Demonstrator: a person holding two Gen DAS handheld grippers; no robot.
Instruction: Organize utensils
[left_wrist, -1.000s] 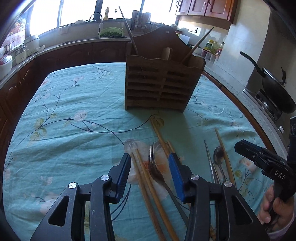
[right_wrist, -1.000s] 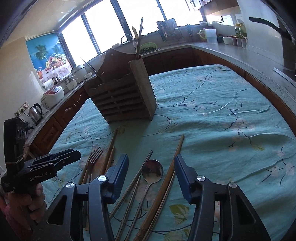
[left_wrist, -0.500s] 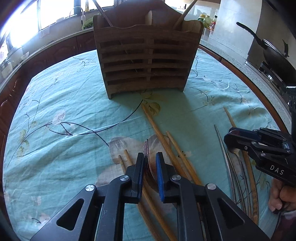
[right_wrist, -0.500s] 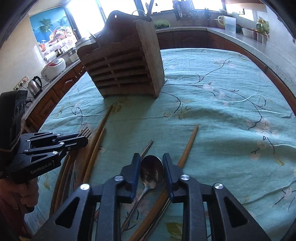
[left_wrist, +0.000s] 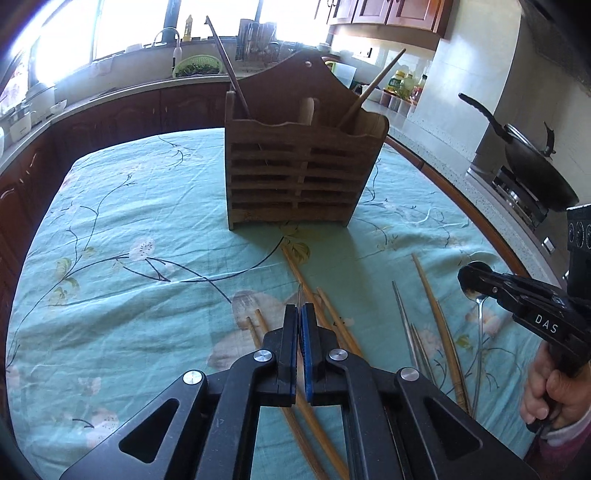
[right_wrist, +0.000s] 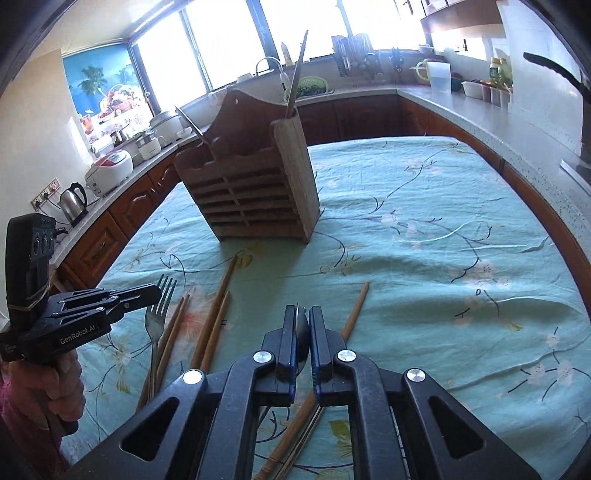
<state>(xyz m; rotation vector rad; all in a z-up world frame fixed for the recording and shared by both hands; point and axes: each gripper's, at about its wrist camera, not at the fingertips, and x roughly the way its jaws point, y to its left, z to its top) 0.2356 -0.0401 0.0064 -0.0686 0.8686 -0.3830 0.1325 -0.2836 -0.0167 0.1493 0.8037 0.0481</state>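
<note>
Wooden holder, one, upright on the bench under a teal flowered cloth, slatted front toward the cameras, three sticks rising from its top compartments: one dark and leaning left, one pale and leaning right, one short and blunt at centre; fork, one, metal, clamped at the neck by the jaws of the left gripper, tines pointing away toward the holder, handle running back and down toward the person, long axis roughly fore-and-aft; spoon, one, metal, pinched at the bowl by the jaws of the right gripper, bowl forward and raised, handle trailing back to the cloth; both pairs of jaws nearly closed, each holding its utensil; wooden chopsticks, about four in the left-hand group lying just beside and under the fork, long axes fore-and-aft, tips toward the holder; one further wooden chopstick lying alone to the right of the spoon, angled the same way; metal chopsticks, apparently two, thin, lying side by side between the wooden group and the spoon, exact count uncertain; all loose pieces lie on the near half of the bench, apart from the holder.
</note>
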